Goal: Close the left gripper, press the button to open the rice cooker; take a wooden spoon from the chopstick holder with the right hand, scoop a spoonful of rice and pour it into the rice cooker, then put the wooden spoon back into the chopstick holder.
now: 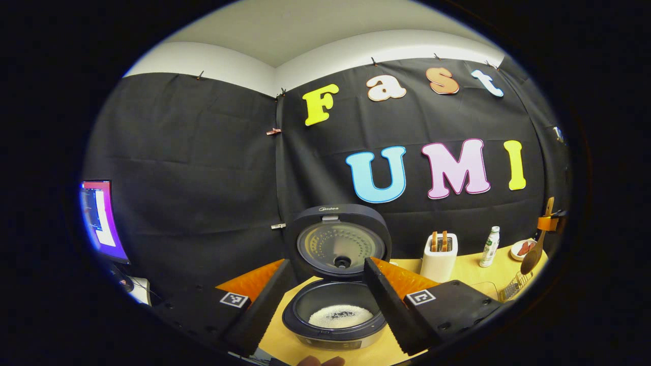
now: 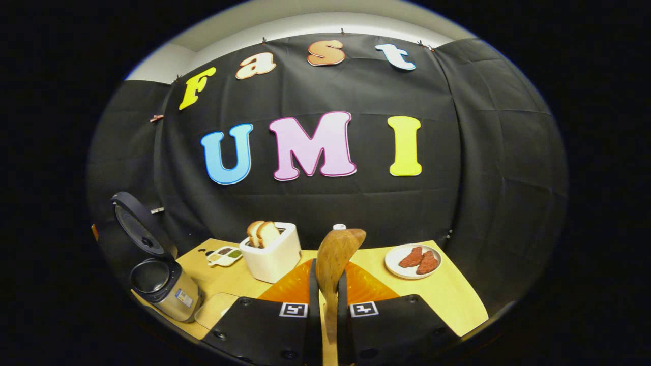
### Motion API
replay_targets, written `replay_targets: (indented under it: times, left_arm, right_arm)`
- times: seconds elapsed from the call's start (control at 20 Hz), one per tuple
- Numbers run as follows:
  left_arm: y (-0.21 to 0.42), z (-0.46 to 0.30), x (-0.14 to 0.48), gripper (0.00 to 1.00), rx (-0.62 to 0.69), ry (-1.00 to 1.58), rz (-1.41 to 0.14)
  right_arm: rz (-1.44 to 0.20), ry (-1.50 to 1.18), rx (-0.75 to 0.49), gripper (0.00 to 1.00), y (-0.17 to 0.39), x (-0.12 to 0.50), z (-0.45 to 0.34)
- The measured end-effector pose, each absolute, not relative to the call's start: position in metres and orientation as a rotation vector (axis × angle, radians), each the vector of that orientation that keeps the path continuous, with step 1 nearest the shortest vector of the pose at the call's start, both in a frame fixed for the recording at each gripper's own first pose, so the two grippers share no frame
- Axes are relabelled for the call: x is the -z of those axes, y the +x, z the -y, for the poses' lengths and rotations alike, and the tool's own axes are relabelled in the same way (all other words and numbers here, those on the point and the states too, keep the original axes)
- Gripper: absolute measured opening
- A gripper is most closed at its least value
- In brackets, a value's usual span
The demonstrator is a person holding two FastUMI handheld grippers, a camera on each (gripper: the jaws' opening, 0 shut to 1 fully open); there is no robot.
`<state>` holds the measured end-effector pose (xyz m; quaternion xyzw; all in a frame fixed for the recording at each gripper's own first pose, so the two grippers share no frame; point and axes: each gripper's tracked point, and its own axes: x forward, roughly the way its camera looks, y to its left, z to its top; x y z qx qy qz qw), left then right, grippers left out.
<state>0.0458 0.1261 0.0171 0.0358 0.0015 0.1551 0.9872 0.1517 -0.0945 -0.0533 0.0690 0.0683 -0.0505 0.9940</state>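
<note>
The rice cooker (image 1: 333, 325) stands open just ahead of my left gripper (image 1: 326, 264), lid (image 1: 336, 243) upright. White rice (image 1: 341, 316) lies in its pot. My left gripper's fingers are spread wide either side of the cooker and hold nothing. My right gripper (image 2: 327, 274) is shut on the handle of a wooden spoon (image 2: 338, 249), with the bowl pointing up and away. The spoon (image 1: 532, 256) also hangs at the far right of the left gripper view, above a wire holder (image 1: 514, 287). The open cooker (image 2: 160, 279) sits at the left of the right gripper view.
On the yellow table (image 2: 447, 300) stand a white toaster (image 2: 272, 252) with bread slices, a plate of meat (image 2: 413, 260), a small seasoning tray (image 2: 225, 255) and a clear container (image 2: 216, 307). A bottle (image 1: 490, 247) stands beside the toaster (image 1: 440, 256). A monitor (image 1: 101, 218) glows at far left.
</note>
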Motion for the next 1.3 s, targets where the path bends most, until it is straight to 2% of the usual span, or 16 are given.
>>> replay_targets:
  times: [0.25,1.05,1.15,1.3]
  left_arm:
    - [0.048,-0.119,-0.016,0.97,-0.311,0.076,-0.010]
    - [0.047,-0.113,-0.011,0.97,-0.296,0.095,-0.029]
    - [0.047,-0.111,-0.013,0.97,-0.290,0.100,-0.022]
    - [0.046,-0.110,-0.016,0.97,-0.285,0.103,-0.013]
  right_arm:
    - [-0.183,0.147,0.143,0.15,0.153,0.076,0.122]
    - [-0.360,0.083,0.176,0.16,0.139,0.149,0.126]
    - [-0.383,0.074,0.181,0.19,0.131,0.154,0.125]
    - [-0.399,0.077,0.196,0.39,0.124,0.157,0.125]
